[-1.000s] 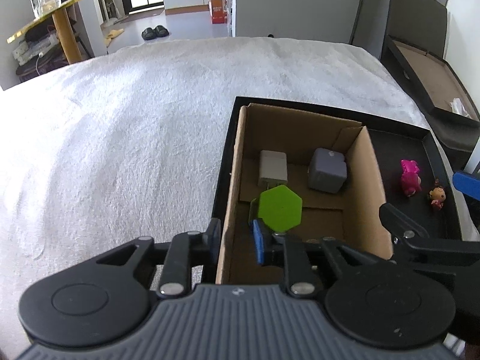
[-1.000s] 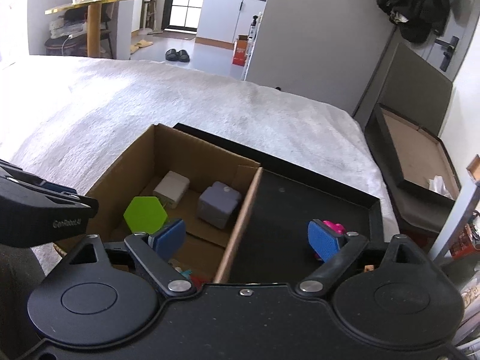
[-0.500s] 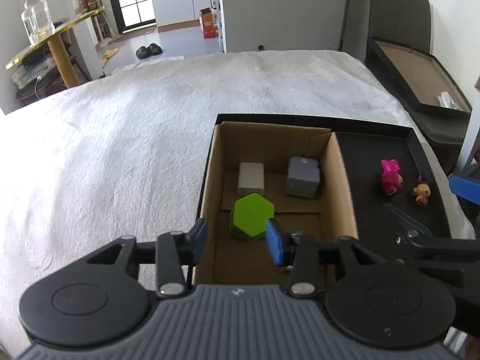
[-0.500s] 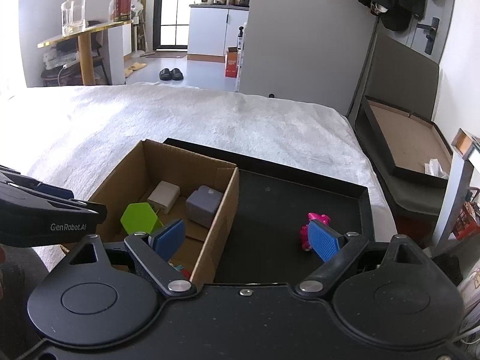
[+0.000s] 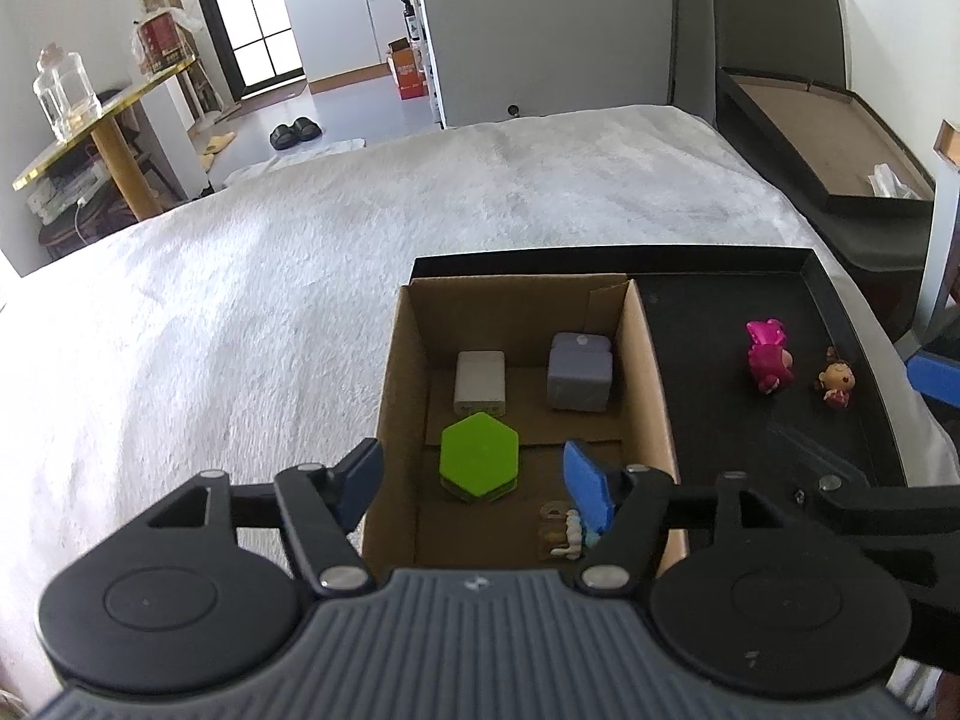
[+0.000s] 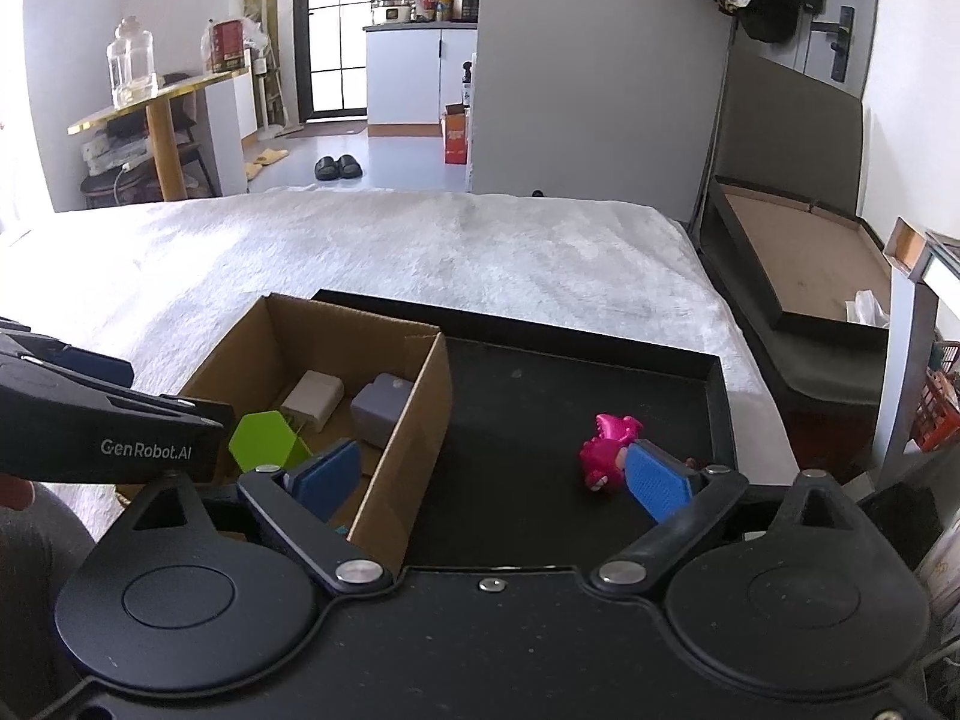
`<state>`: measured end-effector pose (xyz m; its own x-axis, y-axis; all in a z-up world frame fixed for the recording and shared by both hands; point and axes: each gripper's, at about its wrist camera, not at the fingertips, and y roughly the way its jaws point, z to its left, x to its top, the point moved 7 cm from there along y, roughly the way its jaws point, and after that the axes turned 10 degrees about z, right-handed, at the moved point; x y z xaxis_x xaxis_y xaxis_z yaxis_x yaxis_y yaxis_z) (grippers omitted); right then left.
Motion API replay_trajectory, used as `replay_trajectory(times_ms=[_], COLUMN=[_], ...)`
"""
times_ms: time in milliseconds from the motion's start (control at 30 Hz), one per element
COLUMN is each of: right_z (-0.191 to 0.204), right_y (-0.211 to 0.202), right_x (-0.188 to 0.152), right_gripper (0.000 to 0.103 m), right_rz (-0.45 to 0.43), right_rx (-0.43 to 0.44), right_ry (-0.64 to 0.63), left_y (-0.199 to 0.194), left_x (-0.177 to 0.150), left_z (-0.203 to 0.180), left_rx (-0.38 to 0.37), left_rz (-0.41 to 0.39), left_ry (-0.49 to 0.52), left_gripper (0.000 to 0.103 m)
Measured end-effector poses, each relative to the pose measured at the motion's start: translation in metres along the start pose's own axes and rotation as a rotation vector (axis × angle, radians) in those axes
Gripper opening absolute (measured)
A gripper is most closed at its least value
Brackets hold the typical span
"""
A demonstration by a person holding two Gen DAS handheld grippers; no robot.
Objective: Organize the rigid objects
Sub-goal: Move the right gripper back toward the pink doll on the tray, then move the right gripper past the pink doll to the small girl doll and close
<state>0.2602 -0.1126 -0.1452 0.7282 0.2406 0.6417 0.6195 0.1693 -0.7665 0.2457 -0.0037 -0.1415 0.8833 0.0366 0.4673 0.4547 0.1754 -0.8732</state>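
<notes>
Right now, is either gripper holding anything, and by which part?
Nothing is held. The left gripper is opening above the green hexagon, which rests in the cardboard box. The right gripper is opening, empty.

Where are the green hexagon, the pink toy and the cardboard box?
green hexagon (image 5: pixel 479 456): left wrist view, on its flat top face.
pink toy (image 5: pixel 768 354): left wrist view, on its body.
cardboard box (image 6: pixel 414 438): right wrist view, on its right-hand wall.

left gripper (image 5: pixel 474 477) jaws opening, seemingly empty, right gripper (image 6: pixel 489 474) jaws widening
</notes>
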Motion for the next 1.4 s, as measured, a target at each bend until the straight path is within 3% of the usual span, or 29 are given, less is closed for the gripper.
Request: replay_trajectory(times_ms=[1000, 1133, 1400], right_z=[-0.072, -0.087, -0.113], right_y=[0.039, 0.051, 0.078], right_x=[-0.017, -0.019, -0.032], right_gripper=[0.098, 0.093, 0.072], right_rz=[0.017, 0.030, 0.064], right_rx=[0.056, 0.054, 0.040], right_ry=[0.138, 0.172, 0.244], left_y=[0.023, 0.031, 0.048], left_x=[0.026, 0.030, 0.036], left_z=[-0.068, -0.078, -0.094], left_rx=[0.084, 0.101, 0.132], left_rz=[0.011, 0.013, 0.012], left_ry=[0.101, 0.119, 0.152], left_gripper=[0.066, 0.066, 0.066])
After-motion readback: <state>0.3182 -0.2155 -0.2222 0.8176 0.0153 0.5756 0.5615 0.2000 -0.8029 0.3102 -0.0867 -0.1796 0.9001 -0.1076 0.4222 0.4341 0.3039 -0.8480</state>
